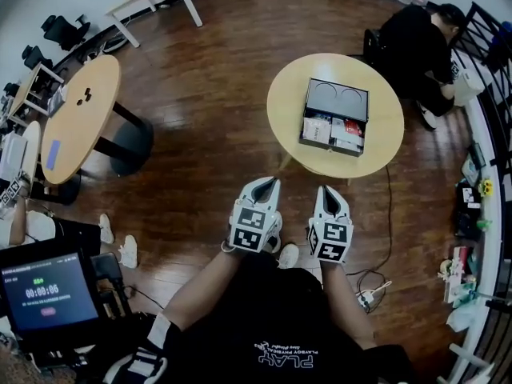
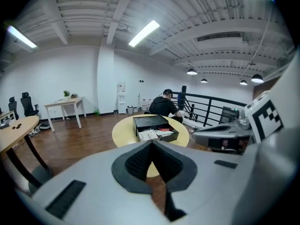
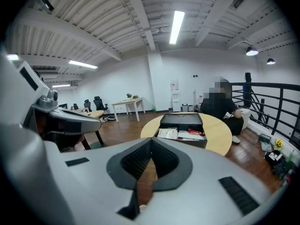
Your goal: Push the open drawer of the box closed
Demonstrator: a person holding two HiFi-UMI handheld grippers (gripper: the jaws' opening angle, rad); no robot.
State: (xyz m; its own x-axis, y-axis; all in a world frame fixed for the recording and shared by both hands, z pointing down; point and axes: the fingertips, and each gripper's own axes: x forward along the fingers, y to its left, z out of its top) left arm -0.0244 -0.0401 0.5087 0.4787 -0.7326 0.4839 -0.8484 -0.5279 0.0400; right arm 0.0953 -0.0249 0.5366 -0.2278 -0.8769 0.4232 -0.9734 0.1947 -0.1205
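The box (image 1: 338,101) is sitting on the round desk (image 1: 282,106), well ahead, its open drawer (image 1: 332,133) being faced toward the 2 grippers. The right gripper (image 1: 328,189) is being held almost in line with it, the left gripper (image 1: 270,181) offset leftward. Both pairs of jaws are being held together, empty.

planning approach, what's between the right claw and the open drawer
Head view: from right claw to black drawer, only brown wooden floor and round yellow table's rim.

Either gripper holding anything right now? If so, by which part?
Nothing held. Left gripper and right gripper are both shut on nothing, short of the box, whose drawer stands open and untouched.
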